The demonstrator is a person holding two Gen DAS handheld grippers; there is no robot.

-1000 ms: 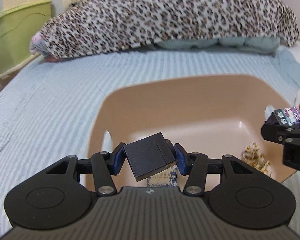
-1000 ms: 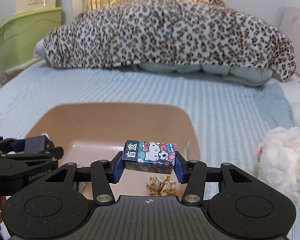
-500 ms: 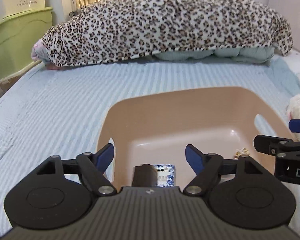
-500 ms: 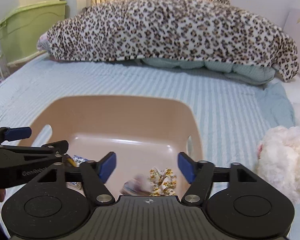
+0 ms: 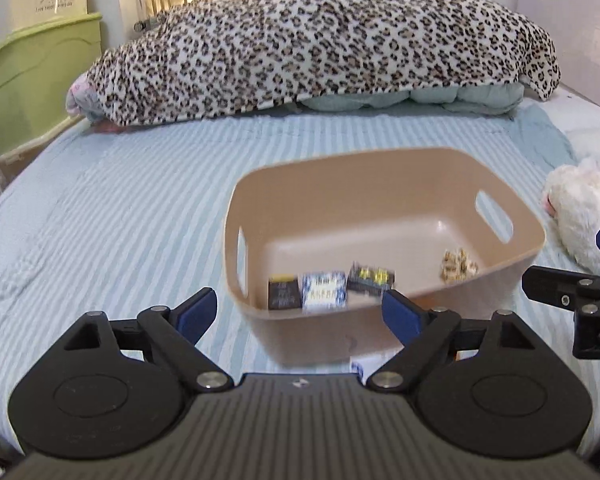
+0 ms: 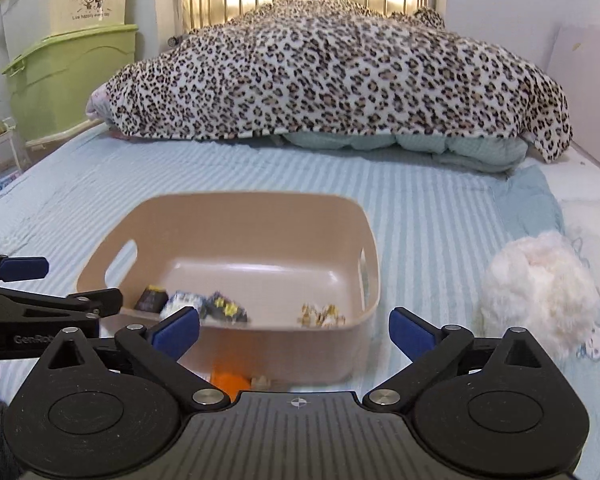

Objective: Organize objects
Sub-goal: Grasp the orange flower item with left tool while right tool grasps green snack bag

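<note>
Both grippers hang near the front of a beige plastic basket (image 5: 384,184) with cut-out handles, which sits on a pale blue striped bedsheet (image 5: 120,216). The left gripper (image 5: 300,312) has its blue-padded fingers spread wide and empty — the right gripper (image 6: 294,330) likewise. Inside the basket lie a small black box (image 5: 285,294), a blue-and-white packet (image 5: 325,291), a dark printed box (image 5: 370,278) and a small yellow-patterned fabric bow (image 5: 458,266). A fluffy white plush toy (image 6: 540,292) rests just right of the basket.
</note>
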